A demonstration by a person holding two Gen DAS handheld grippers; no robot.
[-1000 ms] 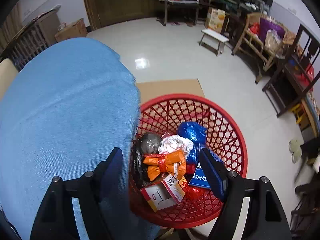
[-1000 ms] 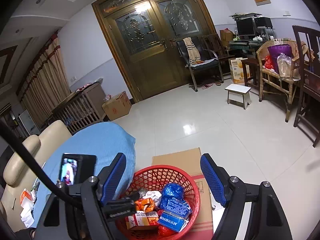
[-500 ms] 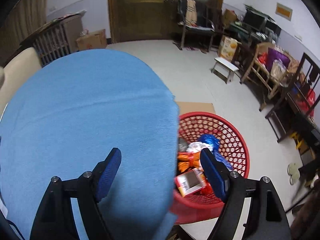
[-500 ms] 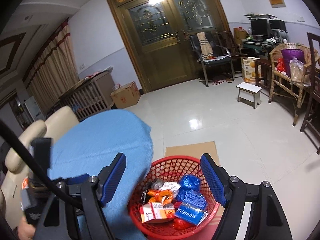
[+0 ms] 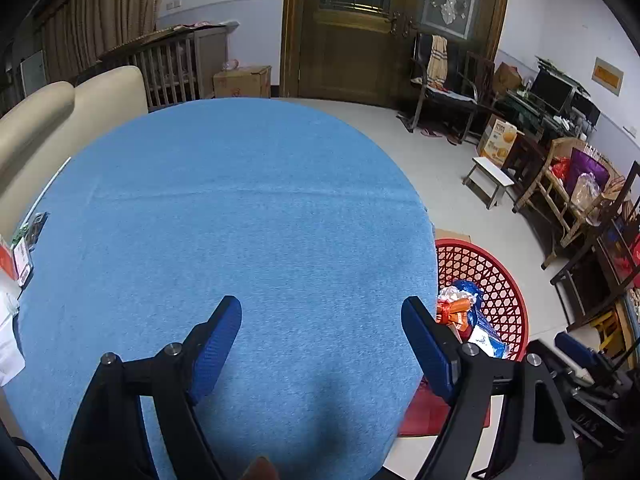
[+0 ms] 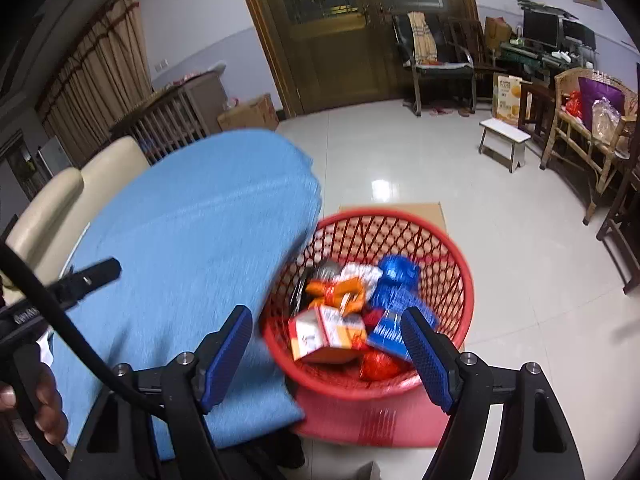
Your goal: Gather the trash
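A red mesh basket point(image 6: 452, 256) stands on the floor beside a round table under a blue cloth point(image 5: 240, 232). It holds several pieces of trash: an orange wrapper point(image 6: 340, 288), a blue wrapper point(image 6: 396, 280) and a small carton point(image 6: 320, 332). The basket also shows in the left wrist view point(image 5: 500, 280). My left gripper point(image 5: 320, 340) is open and empty above the blue cloth. My right gripper point(image 6: 326, 348) is open and empty above the basket's near rim. More packets point(image 5: 20, 252) lie at the table's far left edge.
A cream sofa point(image 5: 60, 120) stands behind the table. Flat cardboard point(image 6: 400, 210) lies under the basket. A white stool point(image 6: 504, 148), wooden chairs point(image 5: 580, 208) and a desk line the right wall. Wooden doors point(image 5: 380, 28) are at the back.
My left gripper has swung left from over the basket to over the blue table. My right gripper has moved down and closer to the basket. Both stay open.
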